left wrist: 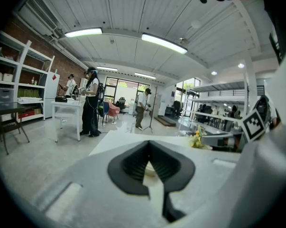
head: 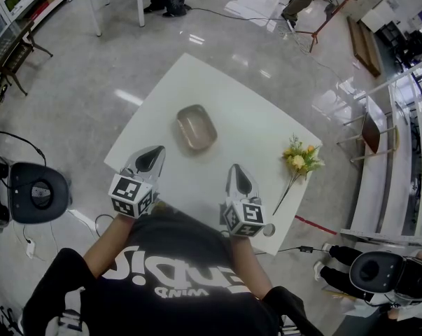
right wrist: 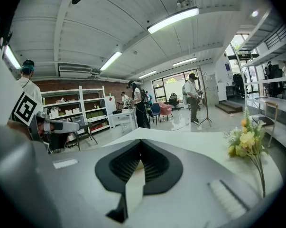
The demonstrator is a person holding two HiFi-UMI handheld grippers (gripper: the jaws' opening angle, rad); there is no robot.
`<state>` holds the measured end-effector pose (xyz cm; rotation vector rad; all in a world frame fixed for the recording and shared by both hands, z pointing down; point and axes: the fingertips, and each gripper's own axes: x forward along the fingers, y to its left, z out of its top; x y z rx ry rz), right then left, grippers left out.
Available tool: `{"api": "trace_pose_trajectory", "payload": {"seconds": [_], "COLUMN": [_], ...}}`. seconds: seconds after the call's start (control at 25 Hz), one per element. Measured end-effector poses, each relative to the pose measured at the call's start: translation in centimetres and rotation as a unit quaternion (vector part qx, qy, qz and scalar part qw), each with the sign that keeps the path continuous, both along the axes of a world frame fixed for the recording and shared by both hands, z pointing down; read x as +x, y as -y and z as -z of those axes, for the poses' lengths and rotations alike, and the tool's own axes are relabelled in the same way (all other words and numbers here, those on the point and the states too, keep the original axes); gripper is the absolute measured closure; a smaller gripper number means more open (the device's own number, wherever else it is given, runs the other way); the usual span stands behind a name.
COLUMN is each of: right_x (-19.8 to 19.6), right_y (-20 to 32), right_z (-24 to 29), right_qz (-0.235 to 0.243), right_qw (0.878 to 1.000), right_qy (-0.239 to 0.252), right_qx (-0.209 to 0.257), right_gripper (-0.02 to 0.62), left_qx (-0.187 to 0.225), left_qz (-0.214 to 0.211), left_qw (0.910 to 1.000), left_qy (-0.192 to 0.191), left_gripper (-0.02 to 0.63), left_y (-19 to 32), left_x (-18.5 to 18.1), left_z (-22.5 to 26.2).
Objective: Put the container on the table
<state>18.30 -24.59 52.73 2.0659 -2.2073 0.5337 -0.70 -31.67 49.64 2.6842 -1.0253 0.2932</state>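
The translucent brownish rounded-rectangular container [head: 197,128] is seen resting on the white surface [head: 259,128], ahead of and between the left gripper [head: 155,154] and right gripper [head: 236,176]. Both are pressed together and hold nothing.

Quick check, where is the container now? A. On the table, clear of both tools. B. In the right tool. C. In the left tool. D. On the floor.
A: the container sits on the table ahead of the left tool and right tool, touching neither.
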Motion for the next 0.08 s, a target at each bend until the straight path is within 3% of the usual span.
{"api": "trace_pose_trajectory", "payload": {"seconds": [0.08], "right_x": [0.06], "right_y": [-0.11], "right_z": [-0.03], "right_qz": [0.000], "right_qw": [1.000], "right_qy": [0.000], "right_qx": [0.000], "right_gripper": [0.596], "left_qx": [0.000], "left_qz": [0.000], "left_qw": [1.0000], "left_qy": [0.000], "left_gripper": [0.604], "left_y": [-0.11], "left_x": [0.03], "left_z": [0.02]}}
